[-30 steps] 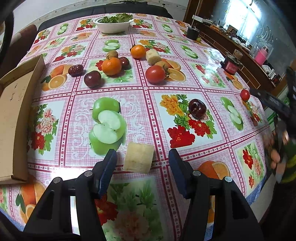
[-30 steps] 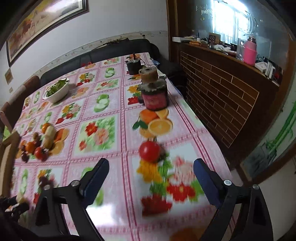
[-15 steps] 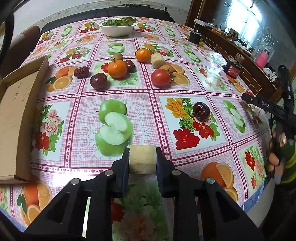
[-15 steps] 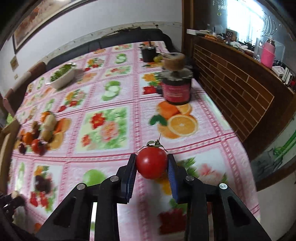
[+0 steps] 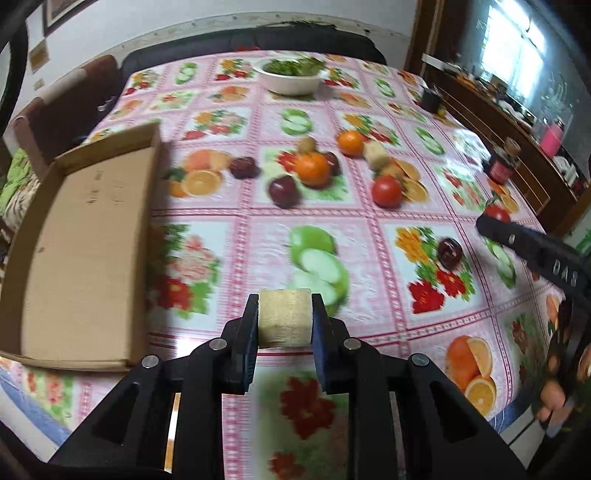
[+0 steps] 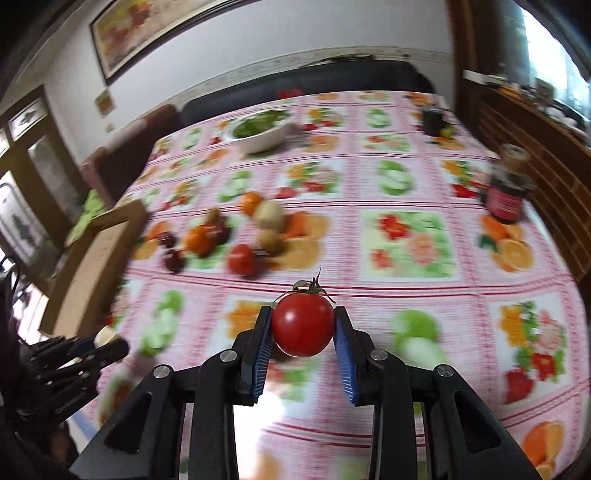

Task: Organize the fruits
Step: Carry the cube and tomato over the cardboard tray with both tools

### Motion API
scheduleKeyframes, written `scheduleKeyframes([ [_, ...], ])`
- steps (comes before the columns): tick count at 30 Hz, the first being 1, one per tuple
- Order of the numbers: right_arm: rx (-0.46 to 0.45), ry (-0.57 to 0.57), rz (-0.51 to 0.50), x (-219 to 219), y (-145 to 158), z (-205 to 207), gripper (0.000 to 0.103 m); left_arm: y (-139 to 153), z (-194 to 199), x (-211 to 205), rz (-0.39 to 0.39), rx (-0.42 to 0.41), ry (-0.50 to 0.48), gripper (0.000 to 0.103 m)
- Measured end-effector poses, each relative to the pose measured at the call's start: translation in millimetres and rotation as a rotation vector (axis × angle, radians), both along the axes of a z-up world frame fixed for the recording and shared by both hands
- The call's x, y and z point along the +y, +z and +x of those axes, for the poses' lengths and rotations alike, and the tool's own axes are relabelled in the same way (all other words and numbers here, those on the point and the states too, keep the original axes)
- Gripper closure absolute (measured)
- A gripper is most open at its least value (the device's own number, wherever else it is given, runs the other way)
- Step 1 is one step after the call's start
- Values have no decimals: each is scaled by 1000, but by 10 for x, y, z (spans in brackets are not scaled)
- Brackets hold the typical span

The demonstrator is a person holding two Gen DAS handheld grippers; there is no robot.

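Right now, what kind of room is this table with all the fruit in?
Probably a home dining room: a table under a fruit-print tablecloth, a white bowl of greens, a dark sofa along the wall, and a framed picture above it.

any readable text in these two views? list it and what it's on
"DAS": white letters on the right gripper finger seen in the left wrist view.
Dark handwritten marks inside the cardboard box: too blurred to read.
Label on the dark red jar: blurred, unreadable.
Nothing else legible.

Table; fruits; box; bowl.
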State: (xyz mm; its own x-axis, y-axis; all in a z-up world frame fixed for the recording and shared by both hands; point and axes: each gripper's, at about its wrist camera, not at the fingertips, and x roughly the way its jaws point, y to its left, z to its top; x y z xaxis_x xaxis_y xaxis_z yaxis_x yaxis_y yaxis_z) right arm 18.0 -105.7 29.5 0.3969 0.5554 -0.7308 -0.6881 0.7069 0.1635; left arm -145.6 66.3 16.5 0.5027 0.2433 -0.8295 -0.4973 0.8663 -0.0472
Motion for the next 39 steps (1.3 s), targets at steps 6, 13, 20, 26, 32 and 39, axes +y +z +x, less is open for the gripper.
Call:
scheduleKeyframes([
  [6,26,139,10,530,35,-352,70,139,-195,290,40,-24,78,80],
  [13,43,257,16,1026,47,-631,70,176,-477,687,49,-27,182,80],
  [20,49,342,14,1409,64,-852,71,187,-696,952,49,-33,260,80],
  [26,59,406,25,1669,114,-1008,71,179,-846,1229,37,-43,326,80],
  [32,87,506,19,2099,70,-1268,71,125,-1034,1560,17,-43,408,80],
  [39,86,613,-8,2512,-32,-1585,71,47,-1139,1740,4,-28,449,80],
])
